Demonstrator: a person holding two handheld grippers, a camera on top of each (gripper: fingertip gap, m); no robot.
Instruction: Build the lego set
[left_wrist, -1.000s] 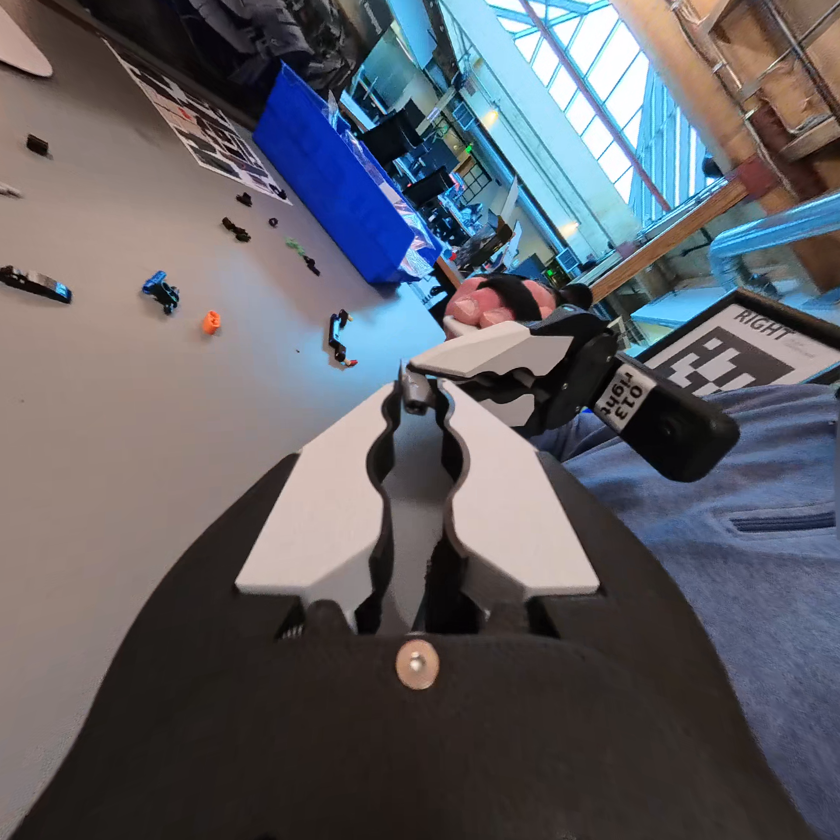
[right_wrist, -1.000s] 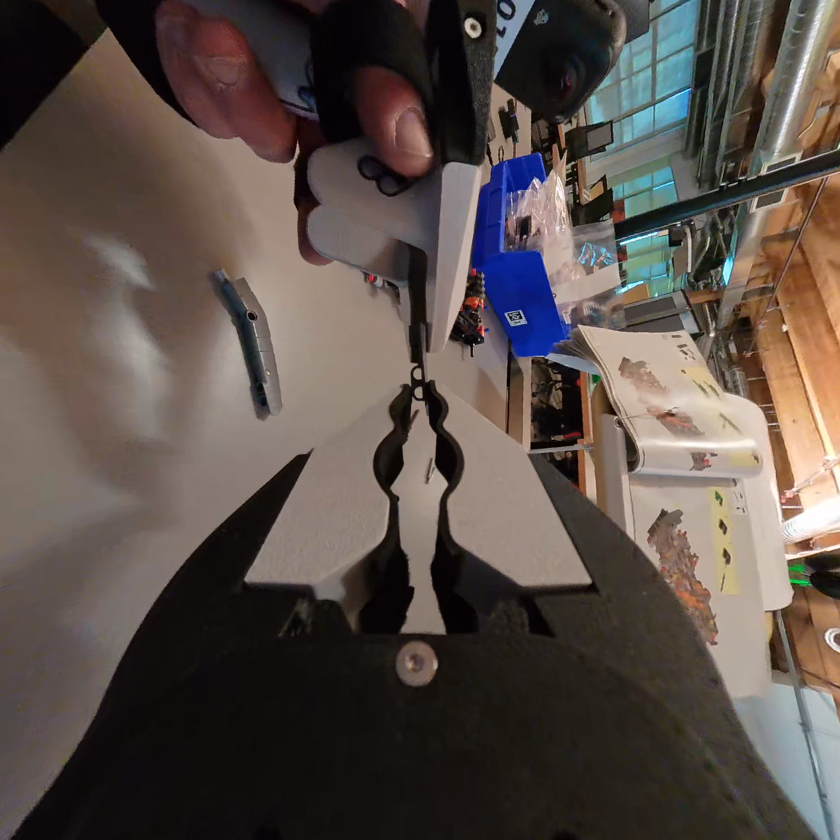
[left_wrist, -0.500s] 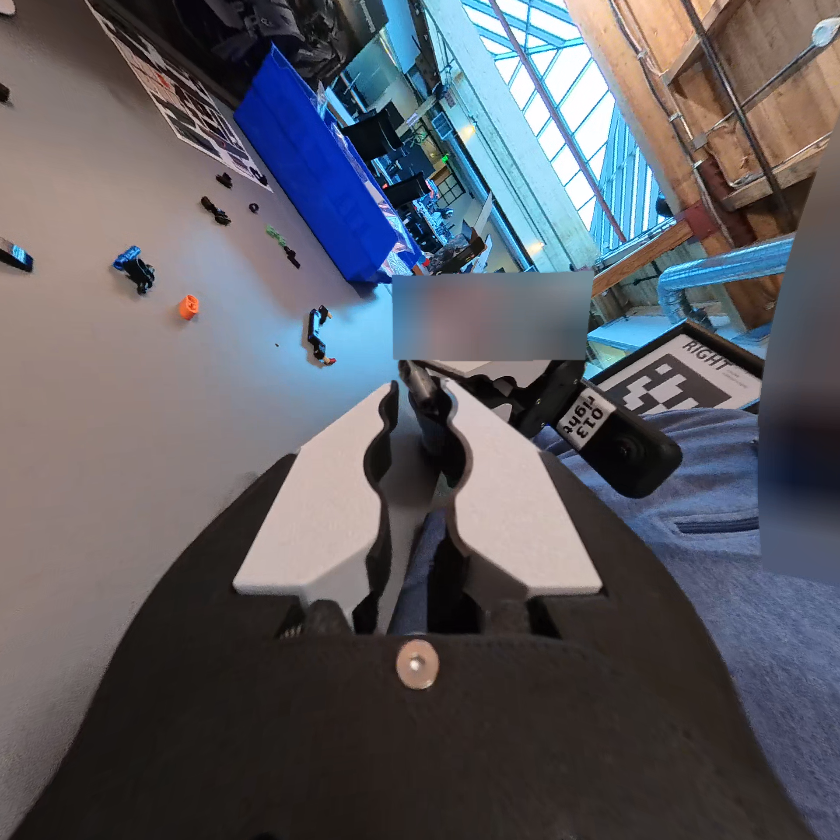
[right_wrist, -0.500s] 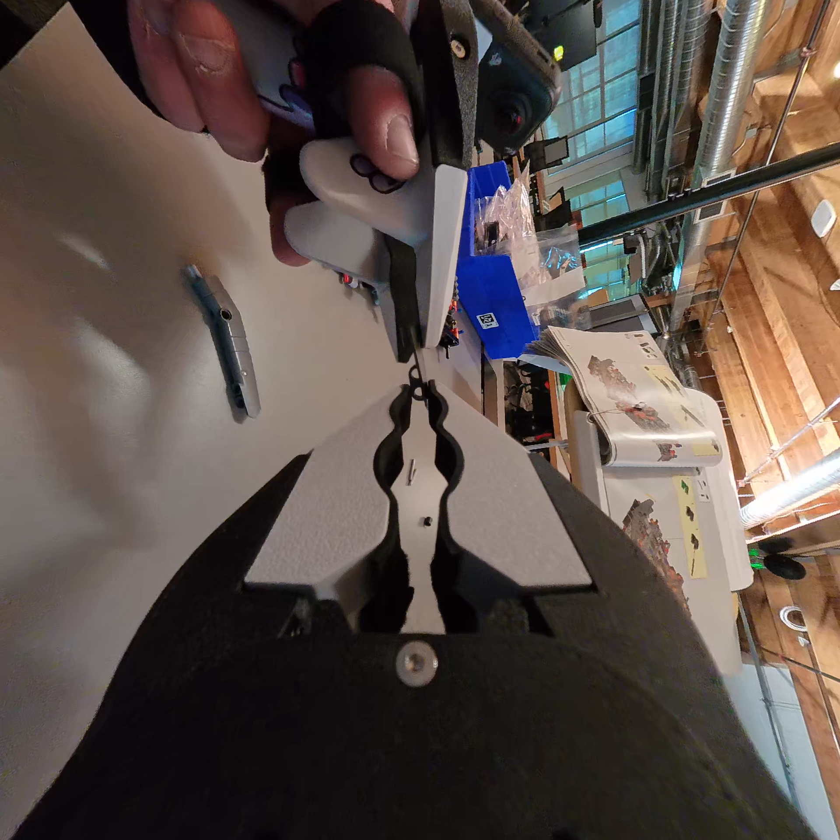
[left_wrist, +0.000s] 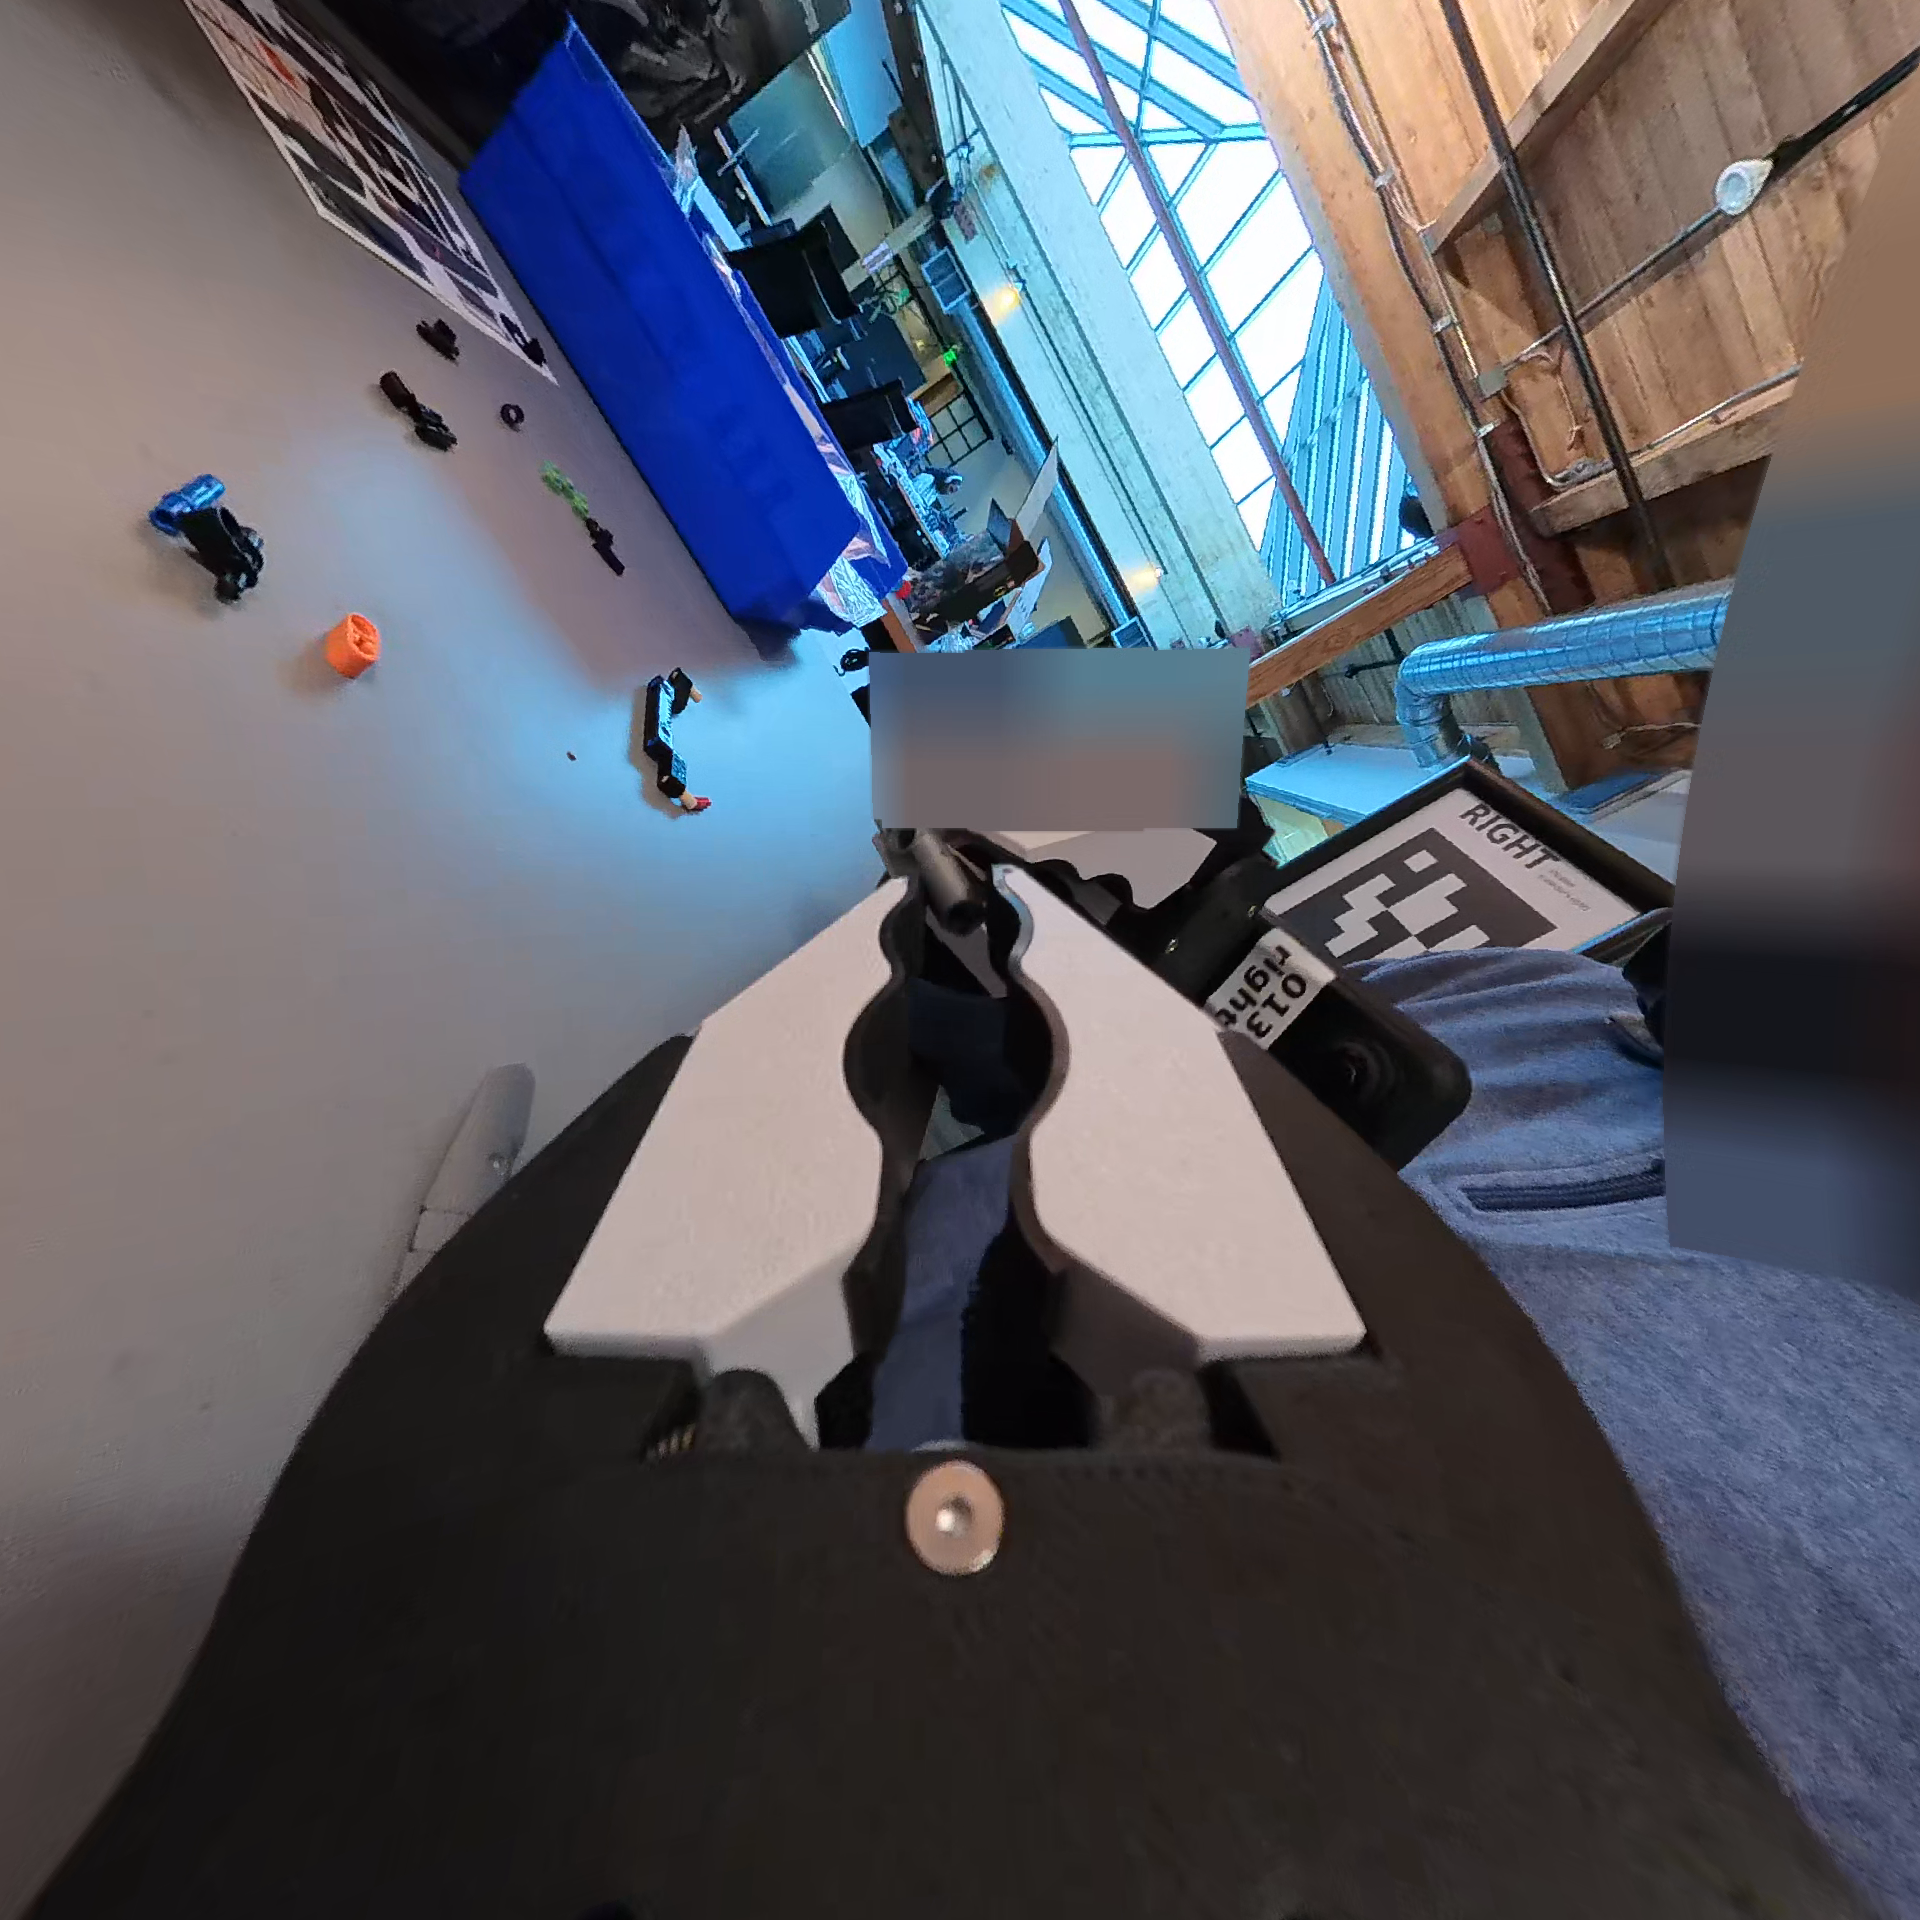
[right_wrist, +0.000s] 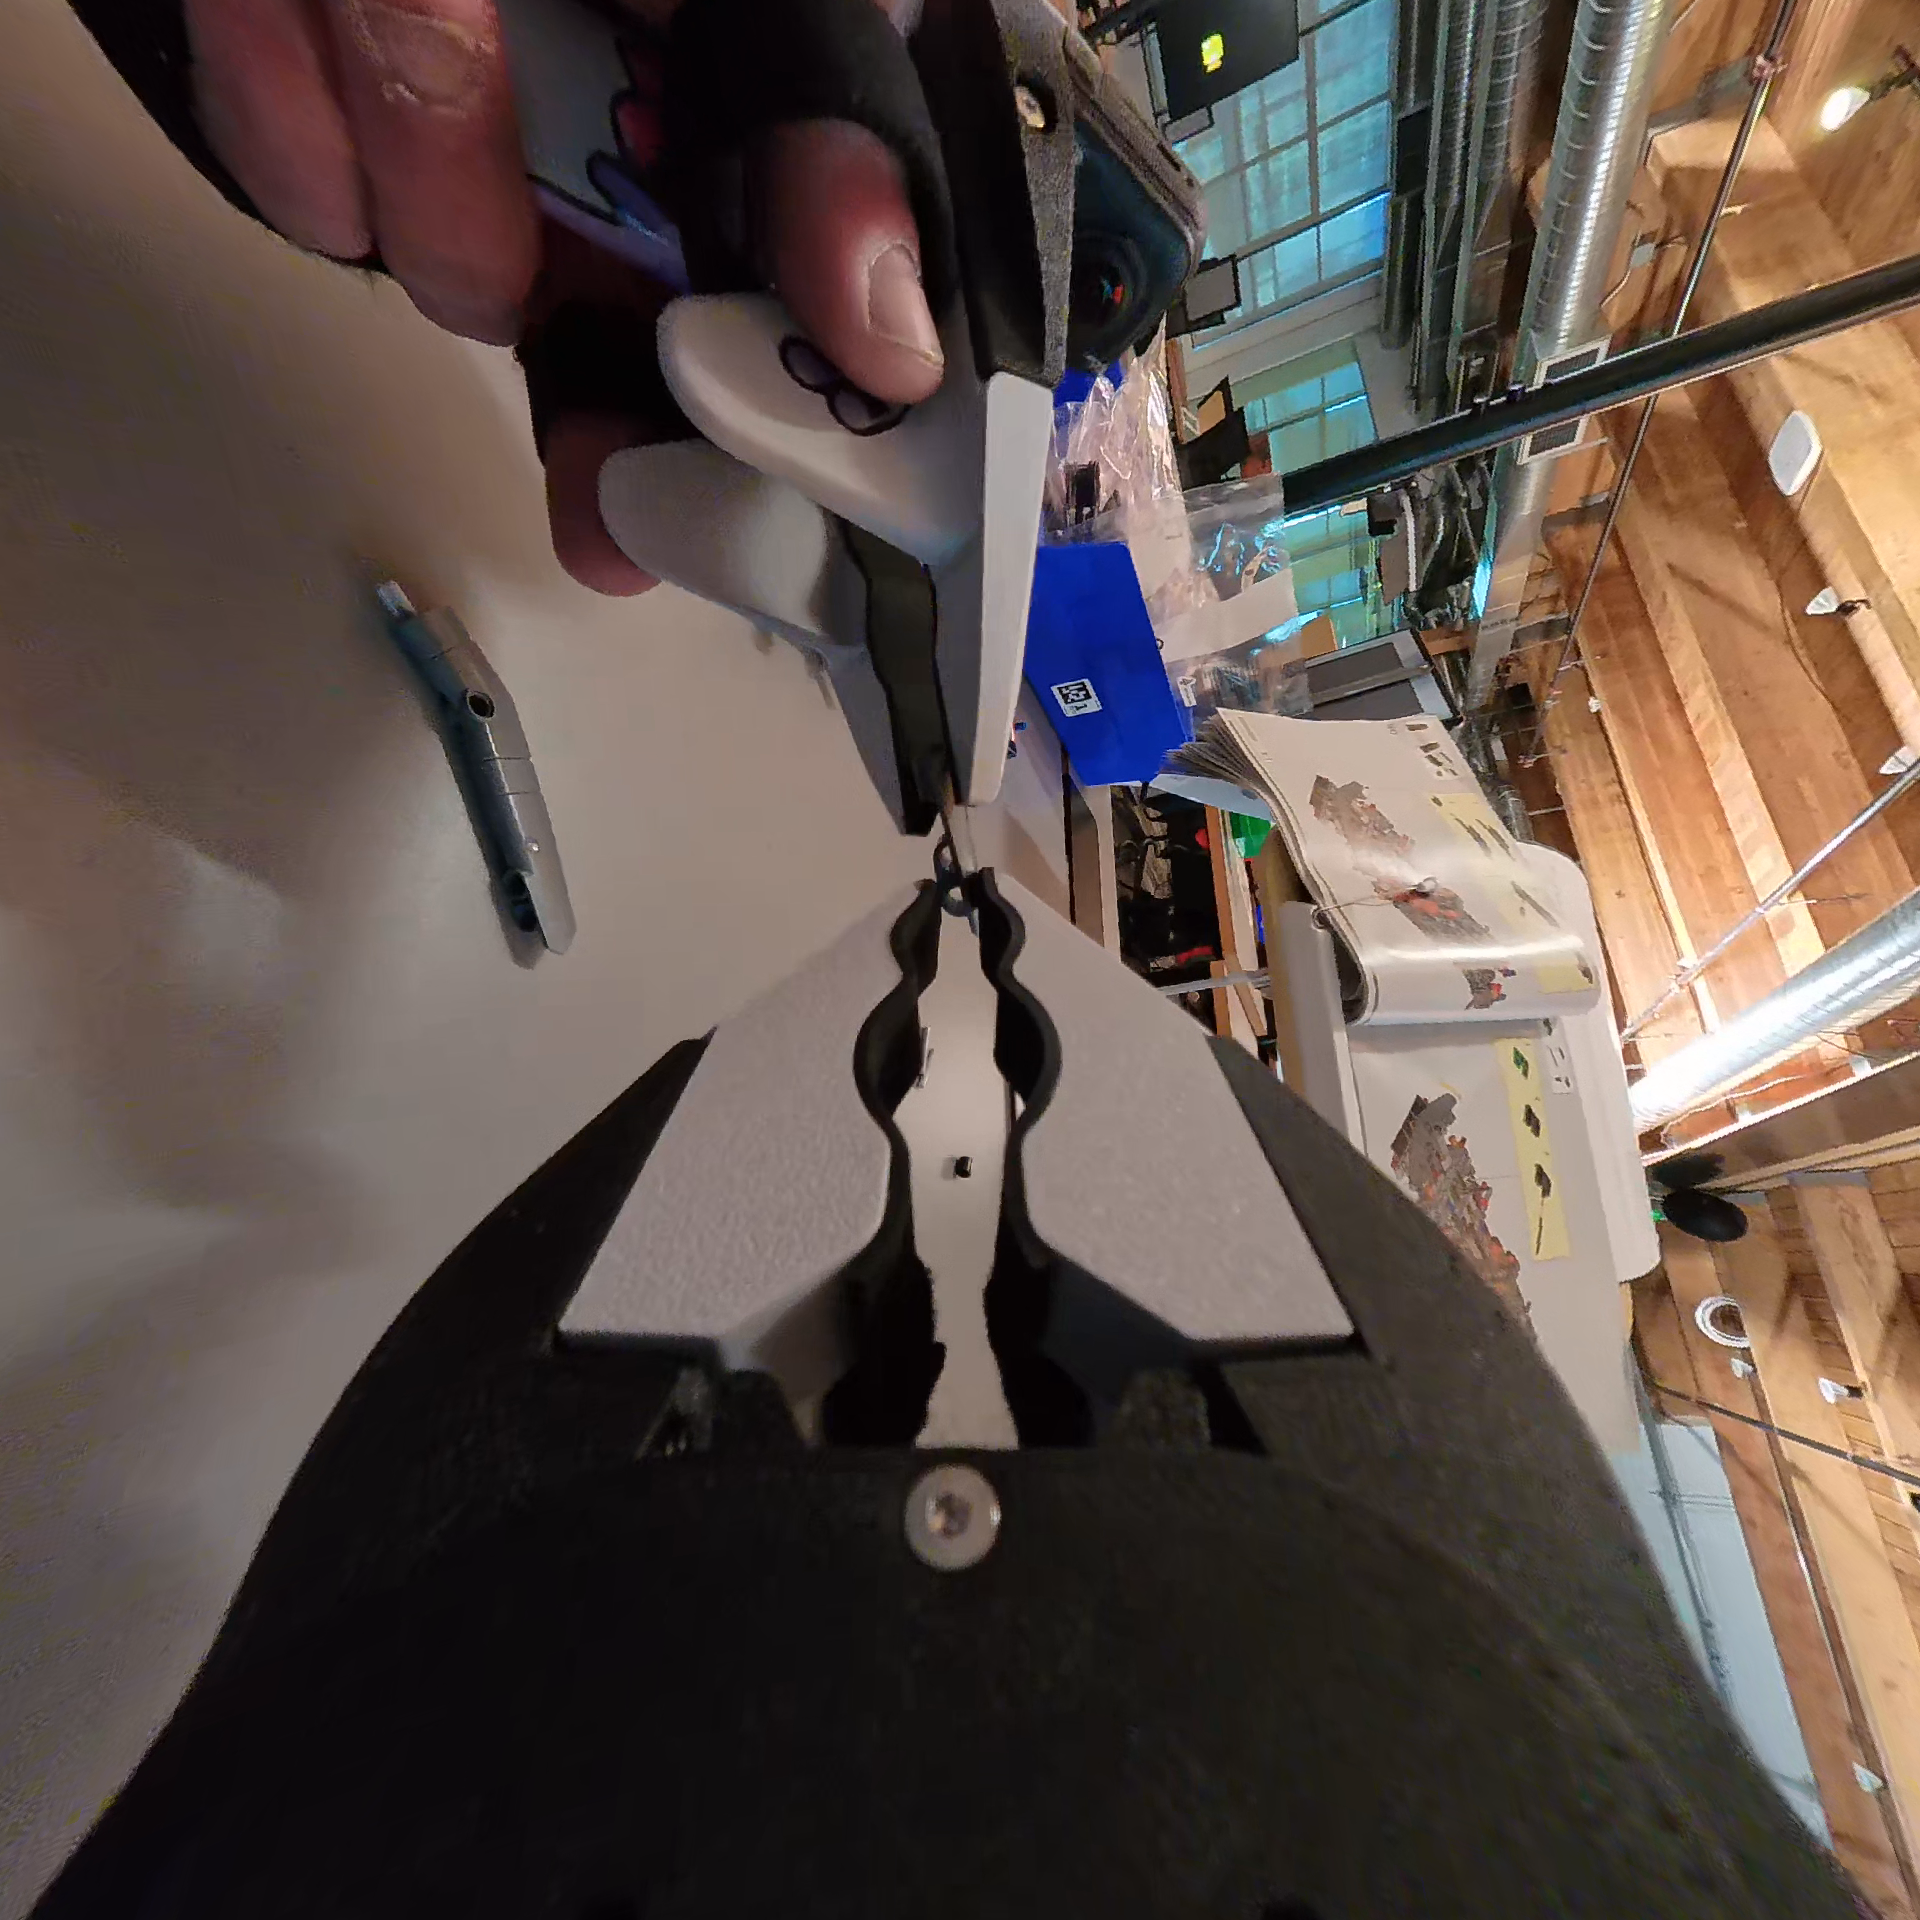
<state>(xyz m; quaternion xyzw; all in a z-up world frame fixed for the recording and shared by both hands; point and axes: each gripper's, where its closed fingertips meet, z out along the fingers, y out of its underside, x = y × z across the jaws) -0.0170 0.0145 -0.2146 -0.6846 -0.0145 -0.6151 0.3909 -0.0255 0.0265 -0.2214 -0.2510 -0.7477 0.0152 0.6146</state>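
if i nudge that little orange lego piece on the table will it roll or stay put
The orange piece looks round and ribbed like a small wheel hub, so on its side it would probably roll. It seems to sit on a flat end now, so a gentle push more likely slides it on the smooth table. It looks like light, stiff plastic and may skitter off.

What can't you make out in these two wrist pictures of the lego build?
- Left wrist view: the right gripper's jaws, hidden by a blurred patch and the left gripper's own tips.
- Left wrist view: the dark rod at the tips; its far end is hidden.
- Right wrist view: the tiny dark piece pinched at the tips, too small to identify.
- Right wrist view: the instruction booklet, too small to read steps.
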